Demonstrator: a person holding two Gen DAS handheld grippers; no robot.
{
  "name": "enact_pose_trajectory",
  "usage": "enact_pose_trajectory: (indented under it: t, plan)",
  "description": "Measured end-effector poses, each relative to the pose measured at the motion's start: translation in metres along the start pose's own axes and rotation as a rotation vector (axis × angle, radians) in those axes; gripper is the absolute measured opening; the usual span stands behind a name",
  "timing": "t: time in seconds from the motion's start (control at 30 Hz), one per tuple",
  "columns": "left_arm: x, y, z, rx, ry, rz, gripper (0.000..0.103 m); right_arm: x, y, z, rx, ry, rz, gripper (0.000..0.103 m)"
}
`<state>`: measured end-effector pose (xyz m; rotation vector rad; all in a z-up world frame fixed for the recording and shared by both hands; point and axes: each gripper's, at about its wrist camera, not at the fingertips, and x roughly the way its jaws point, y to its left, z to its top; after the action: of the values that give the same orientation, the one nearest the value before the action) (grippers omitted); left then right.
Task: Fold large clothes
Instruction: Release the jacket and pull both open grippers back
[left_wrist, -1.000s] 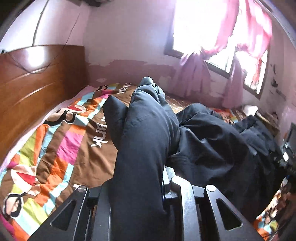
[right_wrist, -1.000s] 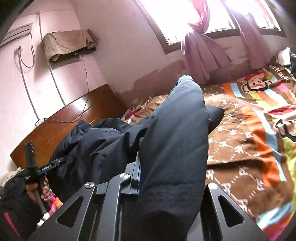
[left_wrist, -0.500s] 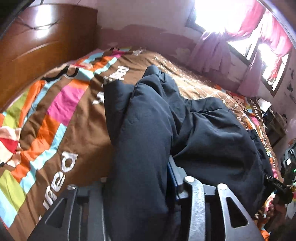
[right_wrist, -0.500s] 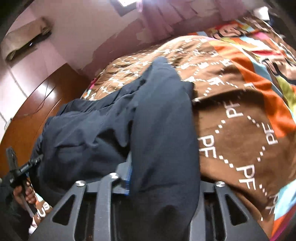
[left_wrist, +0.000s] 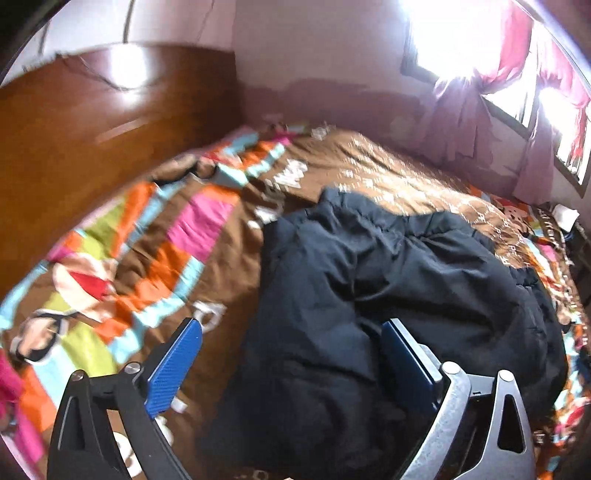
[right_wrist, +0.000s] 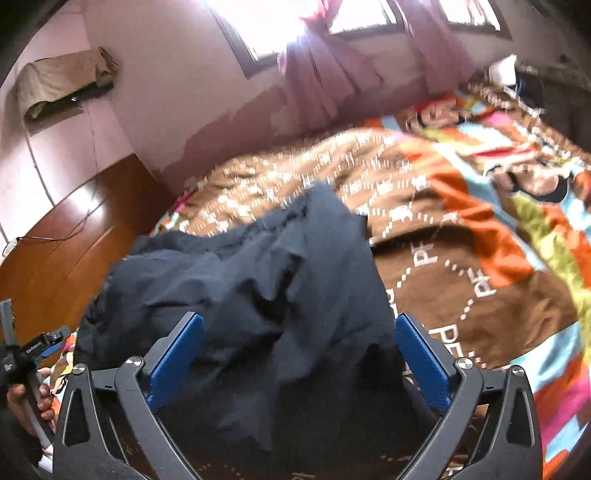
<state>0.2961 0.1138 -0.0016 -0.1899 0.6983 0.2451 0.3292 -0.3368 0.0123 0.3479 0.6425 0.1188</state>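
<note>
A dark navy padded jacket (left_wrist: 369, 295) lies crumpled on the colourful bedspread (left_wrist: 147, 258). My left gripper (left_wrist: 295, 332) stands over its near edge, its jaws opening wide, and the fabric lies loose between the blue pads (left_wrist: 177, 365) without being pressed. In the right wrist view the same jacket (right_wrist: 258, 295) sags between the spread blue pads (right_wrist: 421, 362) of my right gripper (right_wrist: 299, 332), whose jaws are also opening. The bedspread (right_wrist: 480, 258) stretches out to the right of the garment.
A wooden headboard (left_wrist: 92, 122) borders the bed. Pink curtains (right_wrist: 325, 74) hang at the window on the far wall. A hand holding the other gripper (right_wrist: 26, 369) shows at the left edge of the right wrist view. Clutter (left_wrist: 565, 218) sits at the bed's far corner.
Both grippers were shut on raised jacket folds; they sank toward the bed and their jaws spread wide. The jacket dropped out of both grips and slumped onto the bedspread.
</note>
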Motion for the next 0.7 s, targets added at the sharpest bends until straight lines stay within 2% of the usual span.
enact_pose_trajectory:
  t: [0.23, 0.47, 0.7]
  plan:
    - [-0.060, -0.003, -0.002, 0.022, -0.115, -0.021, 0.103, -0.064, 0.041, 0.006, -0.133, -0.161, 0.001, 0.102]
    - [-0.118, -0.010, -0.012, 0.014, -0.196, -0.091, 0.103, -0.112, 0.077, 0.002, -0.221, -0.228, 0.064, 0.102]
    - [-0.179, -0.014, -0.033, 0.050, -0.289, -0.116, 0.103, -0.164, 0.103, -0.007, -0.262, -0.281, 0.131, 0.102]
